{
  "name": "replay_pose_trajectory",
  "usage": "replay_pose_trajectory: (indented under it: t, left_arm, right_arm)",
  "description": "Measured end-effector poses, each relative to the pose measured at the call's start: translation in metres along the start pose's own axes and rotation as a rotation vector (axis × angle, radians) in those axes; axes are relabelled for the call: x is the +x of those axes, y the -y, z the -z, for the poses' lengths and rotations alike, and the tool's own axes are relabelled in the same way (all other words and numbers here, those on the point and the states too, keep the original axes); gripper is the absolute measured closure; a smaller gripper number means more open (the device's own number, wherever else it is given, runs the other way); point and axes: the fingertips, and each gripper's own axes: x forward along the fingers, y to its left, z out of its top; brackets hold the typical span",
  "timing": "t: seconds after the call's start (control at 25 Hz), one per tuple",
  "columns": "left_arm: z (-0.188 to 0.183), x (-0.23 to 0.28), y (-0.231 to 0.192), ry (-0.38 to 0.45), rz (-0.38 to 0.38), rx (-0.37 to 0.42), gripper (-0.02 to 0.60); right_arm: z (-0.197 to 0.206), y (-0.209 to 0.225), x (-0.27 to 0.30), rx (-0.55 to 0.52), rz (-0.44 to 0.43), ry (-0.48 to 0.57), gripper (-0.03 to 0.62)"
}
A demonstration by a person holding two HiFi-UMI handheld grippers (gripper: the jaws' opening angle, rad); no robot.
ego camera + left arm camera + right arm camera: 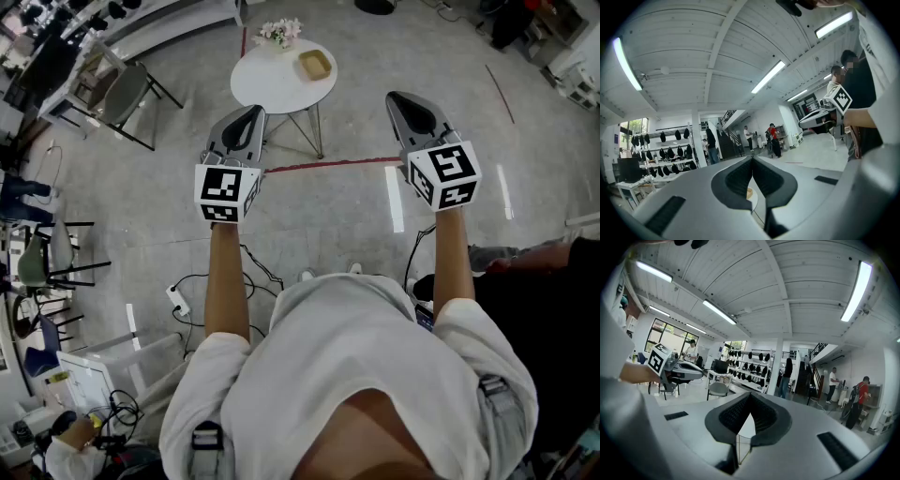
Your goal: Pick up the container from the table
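A small tan container point(314, 65) sits on a round white table point(272, 89) ahead of me, beside a bunch of pale flowers point(279, 33). I hold both grippers level in the air, well short of the table. My left gripper point(247, 114) is shut with nothing in it; in the left gripper view its jaws point(752, 160) meet at the tip, and a sliver of the container point(749, 192) shows in the gap below. My right gripper point(399, 97) is also shut and empty, its jaws point(750, 395) closed together. Each gripper shows in the other's view.
Dark folding chairs point(127, 94) and desks stand at the far left. A red line point(328, 165) crosses the grey floor before the table. Cables and a power strip point(178, 300) lie near my feet. Another person's arm point(534, 255) is at the right. People stand far off.
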Motion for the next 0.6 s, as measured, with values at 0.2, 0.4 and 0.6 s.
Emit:
replay_pose_trajectory:
  t: [0.2,0.4,0.6]
  left_arm:
    - [-0.004,0.021,0.011,0.004,0.013,0.017,0.565]
    - [-0.004,0.036,0.019,-0.003,0.0,0.018,0.565]
    - [-0.001,0.051,0.03,-0.014,-0.051,0.005,0.565]
  right_arm:
    - [0.008,0.018,0.004,0.0,0.019,-0.003,0.582]
    - [0.007,0.035,0.004,0.022,-0.001,0.07,0.582]
    - [0.026,0.063,0.002,0.03,-0.045,0.069,0.582]
